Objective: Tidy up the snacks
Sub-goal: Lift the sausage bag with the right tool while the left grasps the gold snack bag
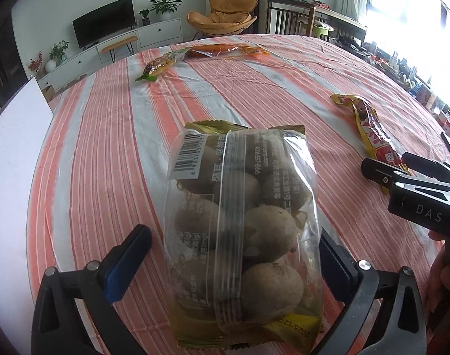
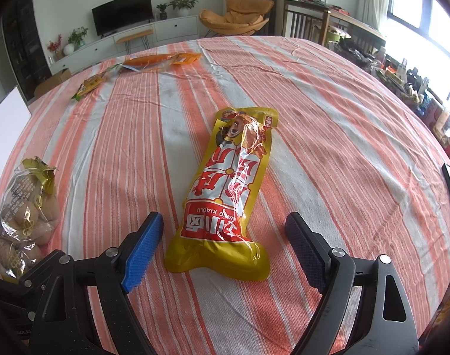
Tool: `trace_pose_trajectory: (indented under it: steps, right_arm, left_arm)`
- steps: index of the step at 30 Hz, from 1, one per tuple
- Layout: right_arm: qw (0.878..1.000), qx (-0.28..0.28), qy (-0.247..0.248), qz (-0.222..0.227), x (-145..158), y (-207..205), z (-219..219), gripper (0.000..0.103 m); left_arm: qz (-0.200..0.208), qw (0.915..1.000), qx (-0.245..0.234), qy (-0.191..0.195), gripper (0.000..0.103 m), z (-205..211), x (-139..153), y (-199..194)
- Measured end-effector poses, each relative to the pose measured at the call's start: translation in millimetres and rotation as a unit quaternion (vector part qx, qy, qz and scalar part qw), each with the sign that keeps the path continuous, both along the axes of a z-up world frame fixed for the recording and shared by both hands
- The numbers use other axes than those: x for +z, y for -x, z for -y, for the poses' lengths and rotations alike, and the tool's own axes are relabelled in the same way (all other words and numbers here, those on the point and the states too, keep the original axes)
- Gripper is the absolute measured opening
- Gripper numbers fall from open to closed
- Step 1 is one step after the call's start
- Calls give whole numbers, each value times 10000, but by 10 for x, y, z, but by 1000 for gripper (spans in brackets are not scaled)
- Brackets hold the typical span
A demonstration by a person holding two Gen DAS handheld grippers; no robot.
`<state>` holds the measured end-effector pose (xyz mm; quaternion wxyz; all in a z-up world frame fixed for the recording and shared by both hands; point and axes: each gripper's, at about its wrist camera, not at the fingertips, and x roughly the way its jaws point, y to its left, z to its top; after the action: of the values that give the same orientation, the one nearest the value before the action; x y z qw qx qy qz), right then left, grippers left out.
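Observation:
A clear bag of brown round snacks [image 1: 239, 227] lies on the striped tablecloth [image 1: 106, 136] between the fingers of my open left gripper [image 1: 234, 254]; it also shows in the right wrist view [image 2: 23, 216]. A long yellow-and-red snack pack [image 2: 231, 189] lies between the fingers of my open right gripper [image 2: 225, 248], not clamped. That pack [image 1: 373, 130] and the right gripper [image 1: 393, 168] show at the right of the left wrist view. An orange packet [image 1: 222, 49] and a small brown-yellow packet [image 1: 157, 68] lie at the far side.
A white board [image 1: 14, 159] lies at the table's left edge. Beyond the table stand a TV cabinet [image 2: 130, 38], an orange chair [image 2: 239, 17] and a wooden table [image 2: 328, 23]. Cluttered shelves [image 2: 417, 88] line the right.

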<state>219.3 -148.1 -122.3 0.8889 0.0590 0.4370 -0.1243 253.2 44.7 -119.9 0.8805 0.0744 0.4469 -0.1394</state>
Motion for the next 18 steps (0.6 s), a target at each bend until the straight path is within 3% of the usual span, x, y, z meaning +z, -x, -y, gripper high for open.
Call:
trace_pose_trajectory:
  steps: [18]
  right_arm:
    - [10000,-27,8,-6,-1,0,5,88]
  left_arm:
    - [1,10000,-7,-1,103,-2,-2,-6]
